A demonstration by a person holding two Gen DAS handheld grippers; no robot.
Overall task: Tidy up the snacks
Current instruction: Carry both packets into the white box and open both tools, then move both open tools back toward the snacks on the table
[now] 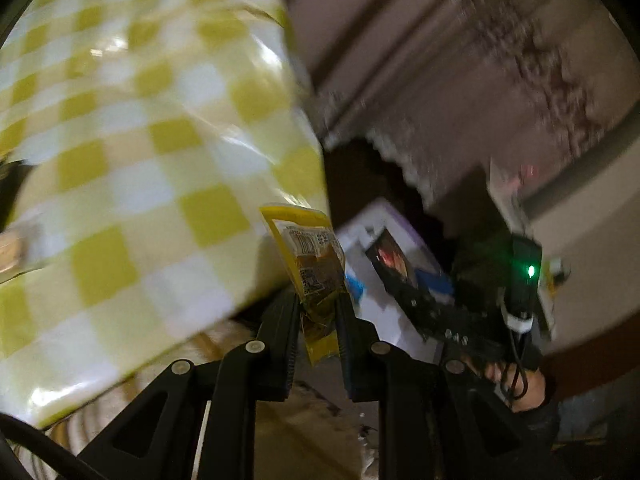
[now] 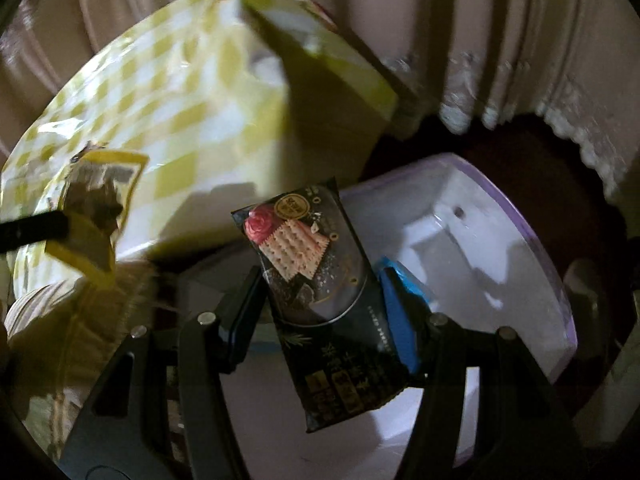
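Beyond the corner of the checkered tabletop (image 2: 168, 92), a white bin (image 2: 500, 240) with a lilac rim sat lower down, probably the place meant for the snacks. The left gripper (image 1: 318, 304) was clamped on a small yellow sachet (image 1: 308, 256), pinched near its lower end so most of it stood clear above the jaws. The right gripper (image 2: 324, 300) was closed across a dark cracker packet (image 2: 320, 280), gripped at its middle so both ends stuck out, with the packet hanging over the bin's open mouth. Judging by that, both snacks were ready to drop. The bin looked mostly bare inside, leaving room, though the tabletop's edge crowded its left side and frilled curtains hung close behind.
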